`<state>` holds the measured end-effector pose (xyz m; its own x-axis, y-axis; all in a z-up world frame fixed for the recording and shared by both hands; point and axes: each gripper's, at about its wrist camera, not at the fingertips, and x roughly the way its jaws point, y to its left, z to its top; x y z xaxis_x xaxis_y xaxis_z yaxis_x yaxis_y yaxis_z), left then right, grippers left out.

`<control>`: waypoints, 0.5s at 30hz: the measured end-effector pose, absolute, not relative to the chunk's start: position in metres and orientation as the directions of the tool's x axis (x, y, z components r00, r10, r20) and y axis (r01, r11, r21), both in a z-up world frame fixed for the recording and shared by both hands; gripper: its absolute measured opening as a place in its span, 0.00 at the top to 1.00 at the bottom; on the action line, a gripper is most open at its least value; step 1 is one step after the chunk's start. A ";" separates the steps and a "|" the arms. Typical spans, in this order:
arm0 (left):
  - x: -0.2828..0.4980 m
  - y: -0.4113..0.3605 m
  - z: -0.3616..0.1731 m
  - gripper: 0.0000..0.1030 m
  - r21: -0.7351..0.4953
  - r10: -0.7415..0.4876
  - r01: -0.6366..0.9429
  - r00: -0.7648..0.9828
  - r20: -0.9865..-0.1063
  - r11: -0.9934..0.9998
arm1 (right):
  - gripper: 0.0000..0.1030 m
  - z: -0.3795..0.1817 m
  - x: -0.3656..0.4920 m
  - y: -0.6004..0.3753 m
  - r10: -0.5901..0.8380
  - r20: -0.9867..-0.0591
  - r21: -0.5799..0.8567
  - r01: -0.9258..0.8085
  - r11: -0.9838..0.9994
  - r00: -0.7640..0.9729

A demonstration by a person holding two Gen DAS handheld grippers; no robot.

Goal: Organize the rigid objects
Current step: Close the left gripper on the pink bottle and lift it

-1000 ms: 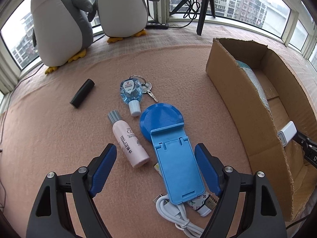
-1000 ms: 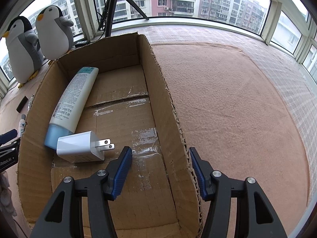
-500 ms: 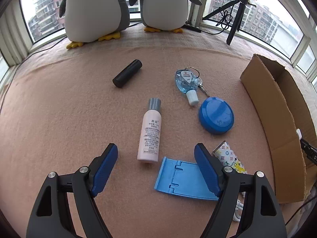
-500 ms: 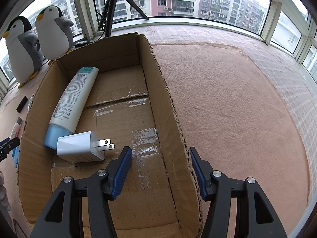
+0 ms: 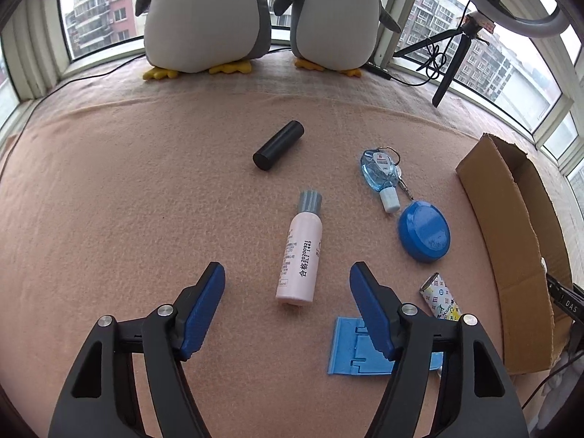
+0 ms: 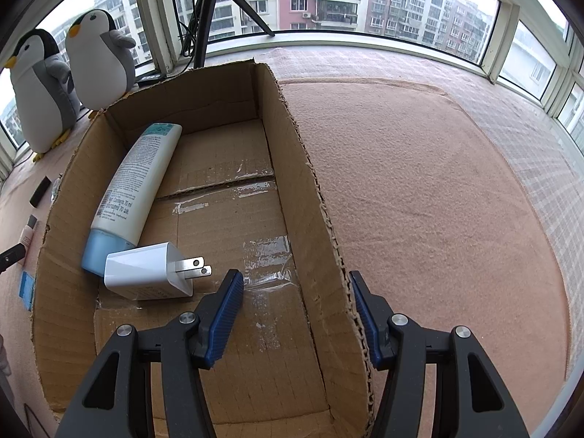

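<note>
**Both claws open and empty; loose items on the blanket, two already in the box**

From the left wrist camera, the left claw [image 5: 287, 279] is spread wide with nothing between its blue pads, held above a peach blanket [image 5: 109, 200]. At the far left of the clutter lies a black cylinder [image 5: 278, 146], on its side and well apart from the rest. Next comes a pink bottle [image 5: 300, 253] with a grey cap, lying flat with its base nearest the claw and roughly centred in the gap between the pads, but not touched by them. To its right is a small blue sanitizer bottle [image 5: 379, 173] on a key ring, then a round blue case [image 5: 424, 230] just beside it. Nearer the camera, a flat blue stand [image 5: 346, 350] is partly hidden behind the claw's right finger, and a patterned tube [image 5: 440, 297] lies just beside it. The cardboard box [image 5: 511, 241] stands at the right edge. Two plush penguins [image 5: 208, 11] sit by the window behind.

From the right wrist camera, the right claw [image 6: 295, 308] is likewise wide open and holds nothing; it straddles the right wall of the box [image 6: 314, 189], one pad inside and one outside. Inside the box, along its left wall, lies a white tube [image 6: 135, 179] with a blue cap, and a white charger plug [image 6: 146, 272] rests against that cap, prongs pointing right.
</note>
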<state>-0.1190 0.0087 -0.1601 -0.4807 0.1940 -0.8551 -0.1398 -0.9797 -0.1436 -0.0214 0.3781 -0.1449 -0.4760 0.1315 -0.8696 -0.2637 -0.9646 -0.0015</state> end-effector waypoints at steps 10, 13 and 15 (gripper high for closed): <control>-0.129 0.014 -0.163 0.68 -0.140 0.207 -0.175 -0.467 -0.860 -0.975 | 0.48 -0.145 -0.021 0.379 0.130 -0.870 -0.001 -0.262 -0.965 -0.476; -0.129 0.014 -0.163 0.74 -0.142 0.212 -0.182 -0.462 -0.861 -0.973 | 0.48 -0.145 -0.021 0.379 0.130 -0.870 -0.001 -0.262 -0.965 -0.476; -0.130 0.014 -0.164 0.77 -0.149 0.220 -0.186 -0.459 -0.861 -0.971 | 0.48 -0.145 -0.021 0.378 0.130 -0.870 -0.001 -0.262 -0.965 -0.476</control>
<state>-0.1296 0.0140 -0.1637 -0.4590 0.2199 -0.8608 -0.1863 -0.9712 -0.1487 -0.0213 0.3784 -0.1450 -0.4761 0.1302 -0.8697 -0.2621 -0.9650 -0.0009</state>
